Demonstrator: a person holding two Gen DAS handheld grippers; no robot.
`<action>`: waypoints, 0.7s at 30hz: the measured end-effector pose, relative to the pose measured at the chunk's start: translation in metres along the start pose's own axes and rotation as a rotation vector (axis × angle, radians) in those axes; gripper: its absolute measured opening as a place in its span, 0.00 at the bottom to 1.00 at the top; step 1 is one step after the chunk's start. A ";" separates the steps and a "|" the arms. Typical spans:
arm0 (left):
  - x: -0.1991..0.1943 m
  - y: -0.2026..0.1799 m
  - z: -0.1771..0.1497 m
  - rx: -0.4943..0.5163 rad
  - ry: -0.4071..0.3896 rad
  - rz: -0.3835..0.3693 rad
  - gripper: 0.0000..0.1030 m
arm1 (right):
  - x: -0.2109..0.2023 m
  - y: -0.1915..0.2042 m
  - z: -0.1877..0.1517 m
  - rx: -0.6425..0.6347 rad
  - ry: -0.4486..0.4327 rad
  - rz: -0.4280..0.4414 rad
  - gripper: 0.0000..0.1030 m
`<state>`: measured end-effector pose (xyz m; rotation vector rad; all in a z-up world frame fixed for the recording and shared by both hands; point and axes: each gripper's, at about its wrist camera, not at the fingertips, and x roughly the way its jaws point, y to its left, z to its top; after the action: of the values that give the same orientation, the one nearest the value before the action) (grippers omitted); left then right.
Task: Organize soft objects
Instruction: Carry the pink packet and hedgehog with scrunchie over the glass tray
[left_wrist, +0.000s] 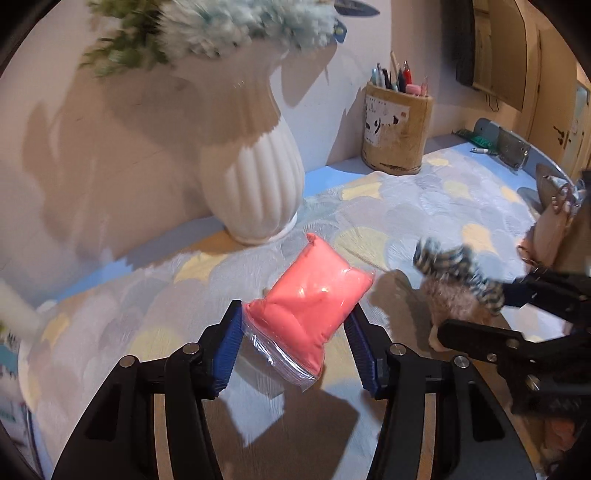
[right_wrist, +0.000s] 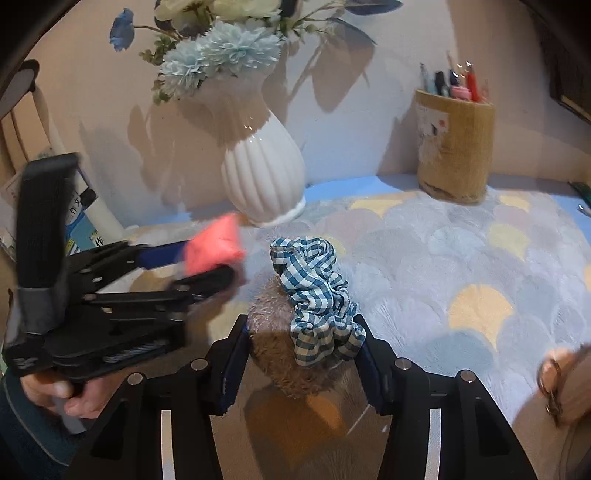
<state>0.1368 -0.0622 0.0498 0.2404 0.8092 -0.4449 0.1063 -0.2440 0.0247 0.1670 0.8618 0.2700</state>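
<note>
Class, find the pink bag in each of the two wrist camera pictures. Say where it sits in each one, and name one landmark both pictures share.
Left wrist view: the pink bag is at lower centre, clamped between the left gripper and its blue pads.
Right wrist view: the pink bag appears blurred at middle left, at the tip of the left gripper.
Shared landmark: the white ribbed vase by the wall.

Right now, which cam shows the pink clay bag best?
Left wrist view: the pink clay bag sits sharp and whole between the left gripper pads, plastic seal visible. The right wrist view shows it only as a blurred pink lump at the edge, partly hidden by the gripper's fingers.
</note>
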 end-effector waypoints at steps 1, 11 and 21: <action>-0.006 -0.001 -0.003 -0.011 -0.002 -0.002 0.50 | 0.000 -0.004 -0.004 0.033 0.033 0.015 0.51; -0.079 -0.064 -0.038 0.044 -0.024 -0.037 0.50 | -0.083 -0.003 -0.055 0.105 0.063 0.098 0.51; -0.132 -0.160 -0.038 0.108 -0.091 -0.184 0.50 | -0.189 -0.019 -0.093 0.081 0.003 -0.008 0.51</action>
<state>-0.0431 -0.1506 0.1158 0.2450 0.7220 -0.6693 -0.0792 -0.3157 0.0970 0.2381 0.8764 0.2278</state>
